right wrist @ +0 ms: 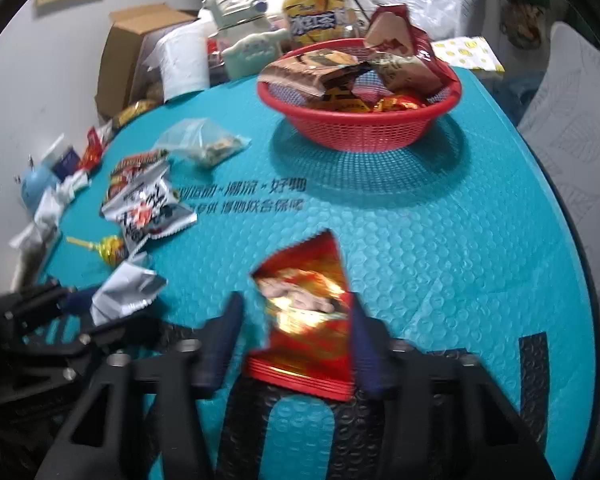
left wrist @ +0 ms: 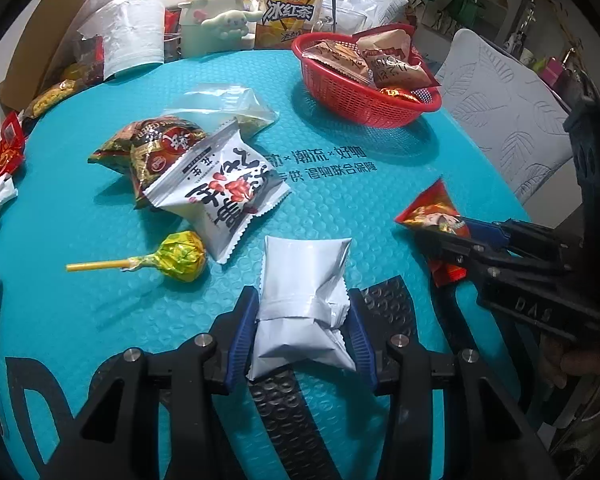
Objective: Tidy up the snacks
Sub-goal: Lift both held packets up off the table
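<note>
evidently mid-pickup, the left tongs (left wrist: 303,334) clench a plain silver foil packet (left wrist: 305,280) and the right tongs (right wrist: 298,334) clench a red-and-gold foil snack packet (right wrist: 308,304) low over the teal bubble-textured worktop (left wrist: 380,208), so next comes carrying both into the red plastic mesh basket (left wrist: 352,98).

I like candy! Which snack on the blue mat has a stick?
The yellow lollipop. A yellow stick pokes out of its shiny wrapper; the other loose snacks, like the white peanut packet beside it, are flat sealed bags.

Left claw (left wrist: 302,320) clamped on silver packet (left wrist: 304,280), right claw (right wrist: 296,332) gripping red packet (right wrist: 312,320)
</note>
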The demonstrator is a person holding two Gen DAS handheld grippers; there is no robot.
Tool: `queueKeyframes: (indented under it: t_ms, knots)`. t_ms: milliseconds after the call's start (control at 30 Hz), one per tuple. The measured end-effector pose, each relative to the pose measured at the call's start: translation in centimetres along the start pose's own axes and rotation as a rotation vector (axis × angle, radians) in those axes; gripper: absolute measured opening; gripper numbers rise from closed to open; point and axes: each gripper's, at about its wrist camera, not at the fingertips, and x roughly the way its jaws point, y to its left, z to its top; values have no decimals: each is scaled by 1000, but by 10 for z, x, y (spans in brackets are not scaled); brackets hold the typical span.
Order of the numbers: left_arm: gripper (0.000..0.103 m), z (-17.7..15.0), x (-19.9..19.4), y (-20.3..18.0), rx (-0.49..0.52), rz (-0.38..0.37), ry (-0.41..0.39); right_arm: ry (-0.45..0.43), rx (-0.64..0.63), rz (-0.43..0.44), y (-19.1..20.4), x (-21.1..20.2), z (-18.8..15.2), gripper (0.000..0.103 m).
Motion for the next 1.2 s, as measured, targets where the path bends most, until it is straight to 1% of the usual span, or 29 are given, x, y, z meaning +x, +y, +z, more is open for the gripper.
queueKeyframes:
  t_ms: [100, 300, 500, 567, 700, 900, 967, 1033, 1133, 1200]
  knots:
    - [44, -3, -2, 0, 1, -2, 1, -13, -64, -23, 10, -4, -7, 36]
    - [44, -13, -8, 2, -4, -14, 10, 16, -85, 49, 22, -10, -20, 35]
    - [44, -26, -15, -5, 28, -12, 26, 40, -128, 84, 34, -17, -34, 35]
    - [44, -28, -16, -6, 35, -14, 30, 45, -143, 83, 37, -18, -37, 35]
    - [44, -27, -14, -8, 43, -11, 27, 65, -148, 115, 40, -20, -40, 36]
    - [45, -24, -10, -12, 80, 5, 18, 63, -173, 97, 46, -20, -41, 38]
    - [48, -23, -8, -13, 91, 1, 21, 62, -179, 94, 46, -19, -41, 39]
    - [51, -22, -7, -15, 101, 0, 24, 63, -185, 94, 47, -19, -41, 43]
    - [51, -22, -6, -17, 113, 11, 17, 59, -204, 89, 49, -19, -42, 44]
    - [51, -24, -7, -16, 108, 6, 4, 54, -206, 89, 49, -19, -43, 44]
